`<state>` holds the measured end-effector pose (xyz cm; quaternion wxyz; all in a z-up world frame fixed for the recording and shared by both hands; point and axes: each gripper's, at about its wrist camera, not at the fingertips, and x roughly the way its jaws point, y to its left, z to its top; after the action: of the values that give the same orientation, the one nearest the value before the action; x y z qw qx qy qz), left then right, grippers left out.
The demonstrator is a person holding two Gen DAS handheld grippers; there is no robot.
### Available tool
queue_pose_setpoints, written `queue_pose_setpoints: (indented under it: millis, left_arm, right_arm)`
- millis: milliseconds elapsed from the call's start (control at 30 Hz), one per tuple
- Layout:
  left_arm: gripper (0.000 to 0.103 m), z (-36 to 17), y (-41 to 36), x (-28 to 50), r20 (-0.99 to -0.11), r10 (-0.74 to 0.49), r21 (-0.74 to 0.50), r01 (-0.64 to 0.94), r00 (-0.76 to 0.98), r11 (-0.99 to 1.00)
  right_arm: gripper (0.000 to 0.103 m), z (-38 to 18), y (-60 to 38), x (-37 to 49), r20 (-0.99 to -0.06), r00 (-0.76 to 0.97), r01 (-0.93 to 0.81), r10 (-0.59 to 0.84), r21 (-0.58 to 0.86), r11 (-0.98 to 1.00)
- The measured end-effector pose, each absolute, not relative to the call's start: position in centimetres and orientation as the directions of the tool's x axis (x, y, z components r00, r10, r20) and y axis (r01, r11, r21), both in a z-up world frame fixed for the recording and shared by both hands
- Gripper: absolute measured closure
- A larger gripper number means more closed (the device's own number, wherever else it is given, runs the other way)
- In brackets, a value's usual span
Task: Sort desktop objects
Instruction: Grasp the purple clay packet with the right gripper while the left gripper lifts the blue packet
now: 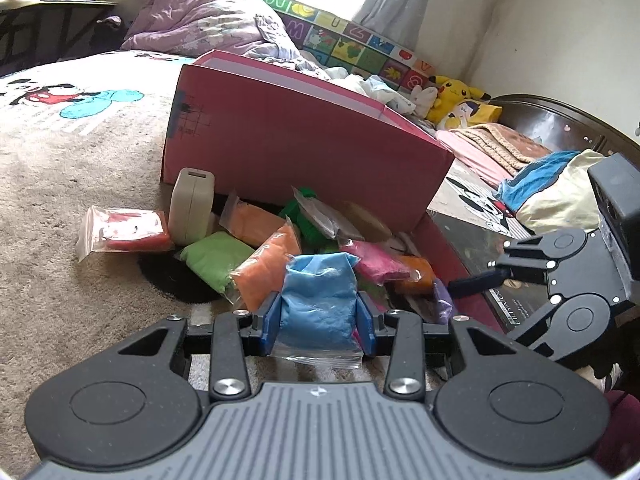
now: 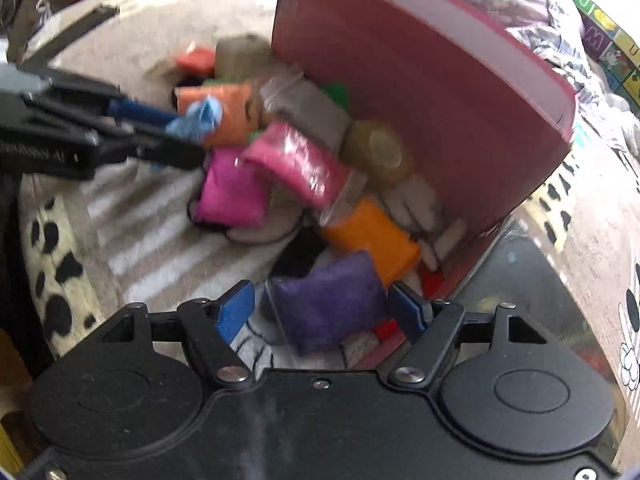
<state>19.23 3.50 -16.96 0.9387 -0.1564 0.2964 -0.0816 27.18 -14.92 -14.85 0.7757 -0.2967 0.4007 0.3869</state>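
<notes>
The left gripper [image 1: 319, 322] is closed on a light blue bag [image 1: 318, 300], its blue fingers [image 1: 269, 326] pressing the bag's two sides, at the near edge of a heap of bags on the blanket [image 1: 60, 184]. The right gripper [image 2: 322, 314] stands wide open around a purple bag [image 2: 328, 300]; its fingers [image 2: 236, 312] sit just clear of the bag on either side, gripping nothing.

Behind the heap a pink box [image 1: 296, 144] leans tilted, blocking the far side. A beige block [image 1: 191, 206] stands upright at the box's left corner, and a dark book [image 1: 476, 240] lies to the right of the heap.

From the left wrist view, the heap shows one red bag [image 1: 128, 232] lying apart on the left, one light green bag [image 1: 216, 258], two pale orange bags [image 1: 266, 270], one dark green [image 1: 306, 216], one grey [image 1: 324, 216], one pink [image 1: 378, 260] and one deep orange [image 1: 416, 276]. The right wrist view, though blurred, shows two pink bags [image 2: 296, 164] overlapping, and an orange one [image 2: 372, 240] touching the purple bag's far side.
</notes>
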Motion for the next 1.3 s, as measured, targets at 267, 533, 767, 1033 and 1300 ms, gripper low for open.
queue_pose_setpoints:
  millis: [267,533,767,1033,1300]
  left_arm:
    - [0.065,-16.8,3.4,18.8,-0.531,-0.240,-0.326,0.065,0.813,0.943]
    - [0.065,-15.8,3.6,17.4,-0.516,-0.236,-0.342,0.054,0.824,0.938]
    - [0.065,-14.2,3.3,16.1,-0.500,-0.235,-0.356,0.050,0.833,0.933]
    - [0.065,-12.8,3.0,14.6,-0.512,-0.208,-0.340,0.026,0.834,0.940]
    - [0.065,-10.1,3.3,13.3,-0.489,-0.193,-0.334,0.022,0.851,0.942]
  right_arm:
    - [0.029,-14.7,-15.0,24.5,-0.868,0.311,-0.865,0.387,-0.090,0.493]
    - [0.029,-15.3,-15.6,23.1,-0.837,0.375,-0.816,0.398,-0.094,0.571]
    - [0.029,-15.9,-15.7,20.7,-0.793,0.451,-0.725,0.409,-0.059,0.686]
    - [0.020,-16.2,-16.5,18.7,-0.747,0.491,-0.682,0.447,-0.011,0.731]
    - [0.021,-16.9,-17.4,18.0,-0.674,0.543,-0.647,0.501,0.044,0.761]
